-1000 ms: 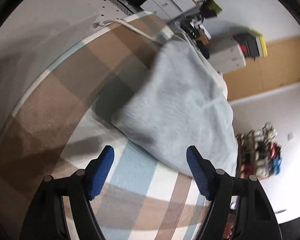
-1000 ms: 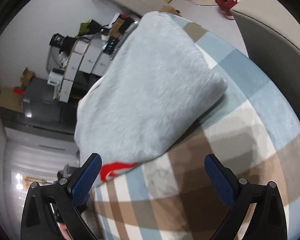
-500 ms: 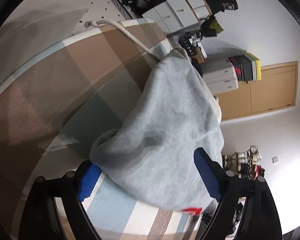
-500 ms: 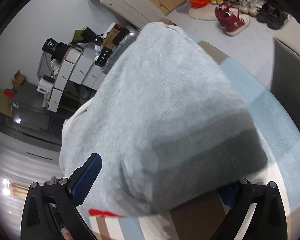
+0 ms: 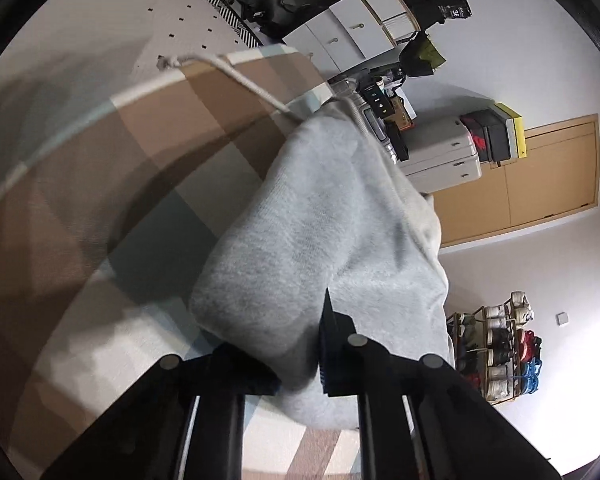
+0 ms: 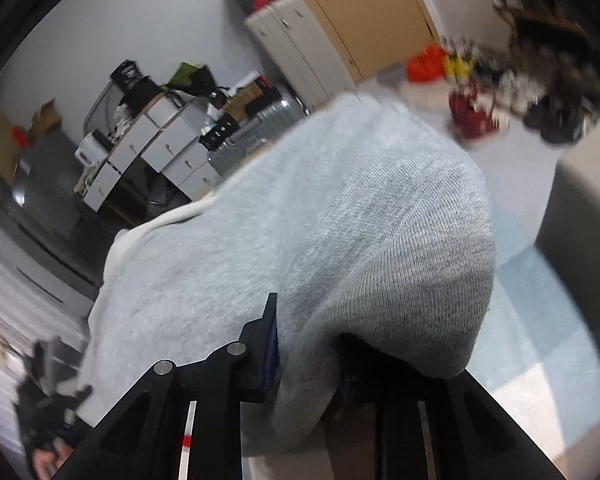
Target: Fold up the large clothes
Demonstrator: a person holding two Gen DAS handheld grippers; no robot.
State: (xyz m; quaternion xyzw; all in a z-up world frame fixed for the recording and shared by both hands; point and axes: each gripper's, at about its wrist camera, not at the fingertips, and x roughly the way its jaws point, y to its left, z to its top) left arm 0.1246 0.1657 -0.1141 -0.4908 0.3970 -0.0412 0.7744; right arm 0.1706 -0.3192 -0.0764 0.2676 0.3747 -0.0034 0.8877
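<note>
On the plaid bed [image 5: 148, 152], both tongs, left [image 5: 300, 364] and right [image 6: 312, 356], pinched the grey sweatshirt's [image 5: 320, 232] near edge; best lifted level together, carried toward its drawstring [image 5: 236, 76] end.

Only legible mark: "36" in white on the black item [image 5: 446, 3] on top of the white drawer unit [image 5: 352, 24], left wrist view. Red logo on the dark box [image 5: 485, 141] stacked on the grey cabinet is probably a brand mark, too small to read. Right wrist view is blurred, nothing readable.
</note>
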